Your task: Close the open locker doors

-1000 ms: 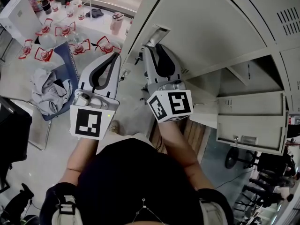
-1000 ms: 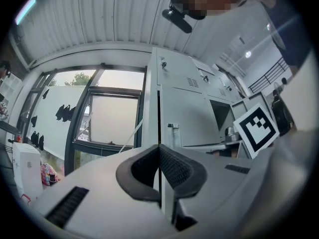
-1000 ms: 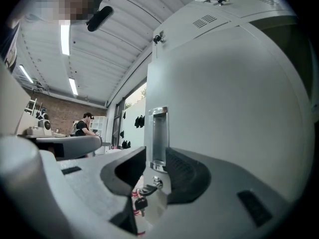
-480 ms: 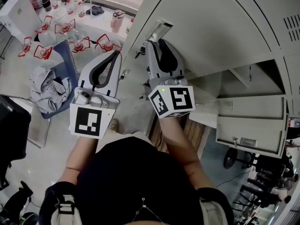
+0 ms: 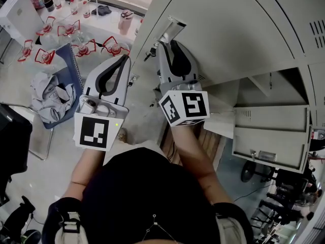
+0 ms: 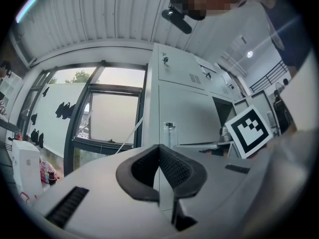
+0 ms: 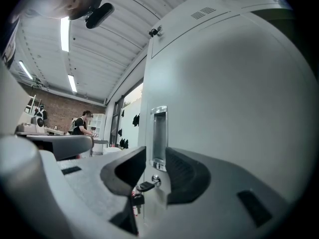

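Note:
The grey lockers point(image 5: 238, 29) fill the right of the head view. My right gripper point(image 5: 165, 46) points at a large door just below its recessed metal handle point(image 5: 172, 28). In the right gripper view its jaws point(image 7: 149, 156) stand open, framing the handle point(image 7: 158, 138) and a key in the lock point(image 7: 147, 185); whether they touch the door I cannot tell. My left gripper point(image 5: 124, 60) hangs beside it, left of the lockers, shut on nothing point(image 6: 159, 147). A lower locker door point(image 5: 269, 136) stands swung open at the right, its dark compartment point(image 5: 277, 85) above it.
On the floor at the upper left stand several bottles in red holders point(image 5: 76, 34), a white box point(image 5: 18, 14) and a grey cloth on a blue frame point(image 5: 48, 93). A black chair point(image 5: 12, 141) is at the left. A person point(image 7: 79, 123) stands far off.

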